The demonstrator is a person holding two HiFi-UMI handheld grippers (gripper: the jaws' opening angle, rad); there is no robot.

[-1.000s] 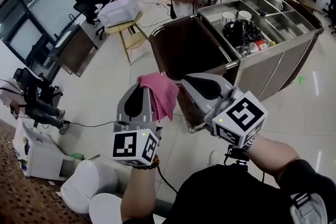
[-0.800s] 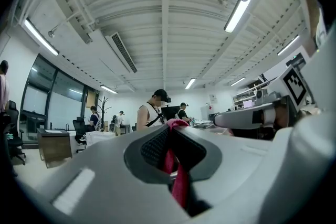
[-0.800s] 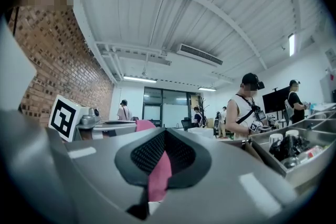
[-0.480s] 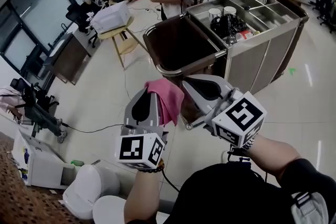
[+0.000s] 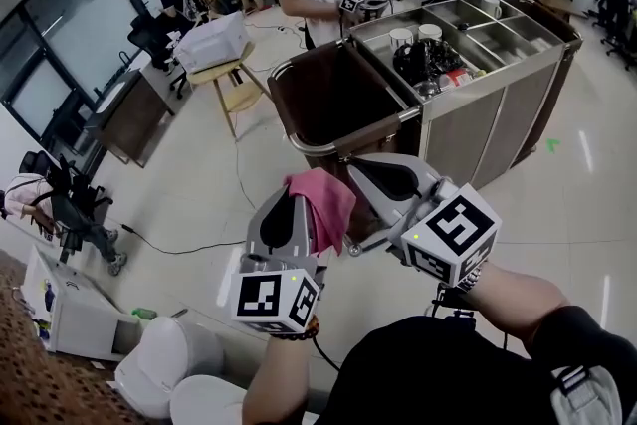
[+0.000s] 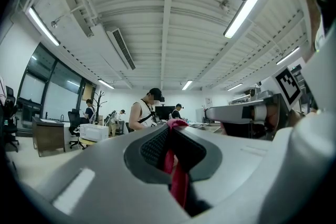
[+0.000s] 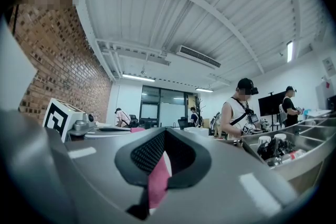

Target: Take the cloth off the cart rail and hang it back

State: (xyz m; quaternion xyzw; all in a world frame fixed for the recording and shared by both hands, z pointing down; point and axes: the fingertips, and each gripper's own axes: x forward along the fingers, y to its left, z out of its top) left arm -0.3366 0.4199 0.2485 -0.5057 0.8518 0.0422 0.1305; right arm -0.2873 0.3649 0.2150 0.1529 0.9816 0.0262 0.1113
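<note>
Cloth (image 5: 324,204), pink, is pinched in both my claws: the left claw (image 5: 297,204) and right claw (image 5: 360,169) each clamp an edge, near the cart rail (image 5: 317,149). It looks light, soft and floppy, so holding its top edge should let it drape.

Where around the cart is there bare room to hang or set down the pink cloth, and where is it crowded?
Free: the rail along the cart's near end, edging the brown bin, is bare; the steel compartment at the far right looks empty. Crowded: the compartment beside the bin, holding cups and dark clutter.
</note>
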